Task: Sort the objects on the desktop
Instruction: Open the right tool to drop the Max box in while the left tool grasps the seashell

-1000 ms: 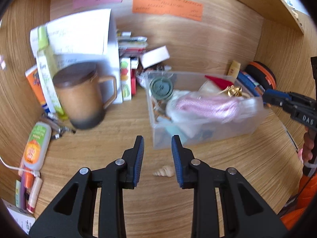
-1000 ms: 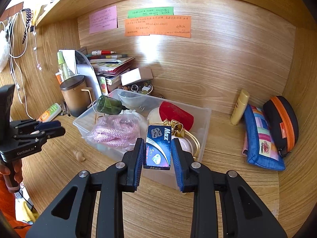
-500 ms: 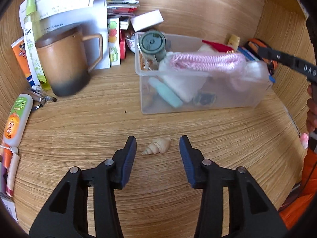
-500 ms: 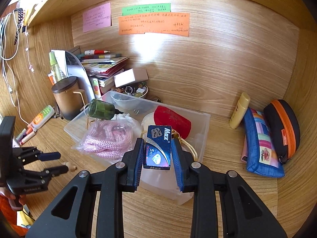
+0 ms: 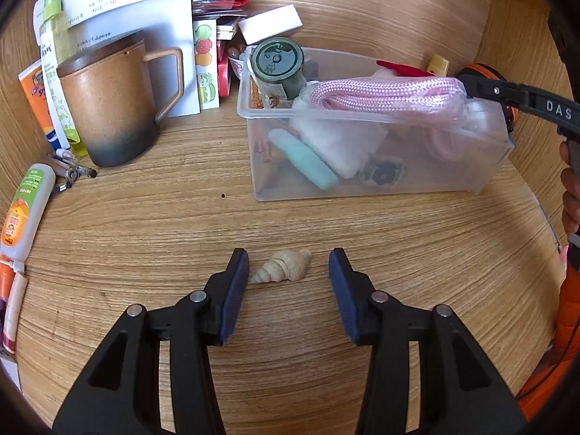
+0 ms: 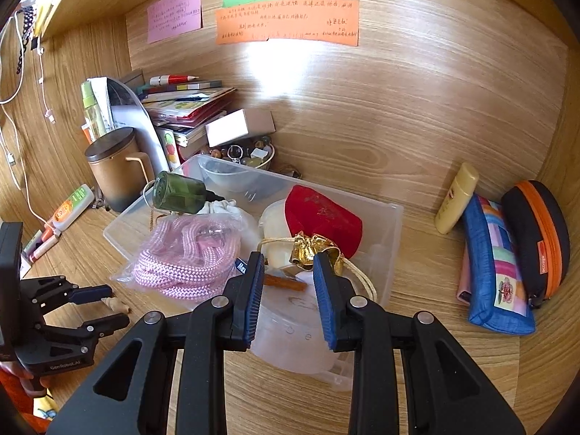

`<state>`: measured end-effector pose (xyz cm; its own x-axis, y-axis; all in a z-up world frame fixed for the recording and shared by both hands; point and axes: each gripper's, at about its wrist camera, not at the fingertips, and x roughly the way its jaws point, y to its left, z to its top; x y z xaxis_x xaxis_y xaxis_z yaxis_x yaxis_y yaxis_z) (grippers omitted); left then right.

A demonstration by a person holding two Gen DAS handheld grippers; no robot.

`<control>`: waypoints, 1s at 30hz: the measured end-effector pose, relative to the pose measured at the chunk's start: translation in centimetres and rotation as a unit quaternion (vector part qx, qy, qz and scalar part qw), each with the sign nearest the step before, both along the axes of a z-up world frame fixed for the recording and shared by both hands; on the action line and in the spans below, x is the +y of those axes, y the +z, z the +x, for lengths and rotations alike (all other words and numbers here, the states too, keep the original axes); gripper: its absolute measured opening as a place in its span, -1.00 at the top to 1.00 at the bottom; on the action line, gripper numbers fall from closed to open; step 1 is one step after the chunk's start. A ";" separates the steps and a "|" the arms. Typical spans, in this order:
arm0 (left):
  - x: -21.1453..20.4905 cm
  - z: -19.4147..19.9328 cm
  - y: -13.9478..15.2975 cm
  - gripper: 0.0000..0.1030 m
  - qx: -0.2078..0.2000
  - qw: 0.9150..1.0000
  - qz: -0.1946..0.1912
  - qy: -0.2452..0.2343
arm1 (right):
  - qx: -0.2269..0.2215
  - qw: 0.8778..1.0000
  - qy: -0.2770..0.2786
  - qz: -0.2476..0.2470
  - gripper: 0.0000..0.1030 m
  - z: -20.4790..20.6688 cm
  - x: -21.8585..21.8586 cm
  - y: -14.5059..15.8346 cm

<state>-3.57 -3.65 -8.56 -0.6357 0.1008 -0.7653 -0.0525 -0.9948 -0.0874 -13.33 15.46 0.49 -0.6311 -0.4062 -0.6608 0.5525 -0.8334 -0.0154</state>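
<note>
A small cream spiral shell [image 5: 282, 264] lies on the wooden desk. My left gripper [image 5: 288, 264] is open, low over the desk, with one finger on each side of the shell and neither pad touching it. The right wrist view shows the same shell [image 6: 116, 304] between the left gripper's fingers [image 6: 90, 293]. My right gripper [image 6: 288, 264] hovers over the clear plastic bin [image 6: 391, 217], its jaws a narrow gap apart with nothing between them. Just outside its left finger, a corner of the blue Max box [image 6: 241, 266] shows over the bagged pink rope [image 6: 188, 253].
The bin [image 5: 253, 166] also holds a green bottle [image 6: 177, 192], a red pouch [image 6: 322, 217] and a gold bag [image 6: 311, 248]. A brown lidded mug [image 5: 108, 105], tubes and papers crowd the left. A blue pencil case [image 6: 493, 264] and a black-and-orange case [image 6: 536, 235] sit at the right.
The left gripper sank toward the desk and widened around the shell. The blue Max box, held between the right gripper's pads before, is no longer between them.
</note>
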 end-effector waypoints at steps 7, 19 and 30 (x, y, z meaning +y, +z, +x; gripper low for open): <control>-0.3 0.0 0.1 0.39 0.004 1.000 -0.012 0.006 | 0.010 1.000 0.000 -0.004 0.50 0.7 0.4 0.6; -2.3 0.8 0.3 0.66 0.015 0.999 0.005 0.036 | 0.041 0.999 -0.013 -0.015 -0.24 2.1 1.5 2.1; -0.7 -0.8 0.3 0.64 -0.007 1.000 -0.016 0.003 | 0.014 0.999 -0.015 -0.033 -0.26 1.7 2.3 1.1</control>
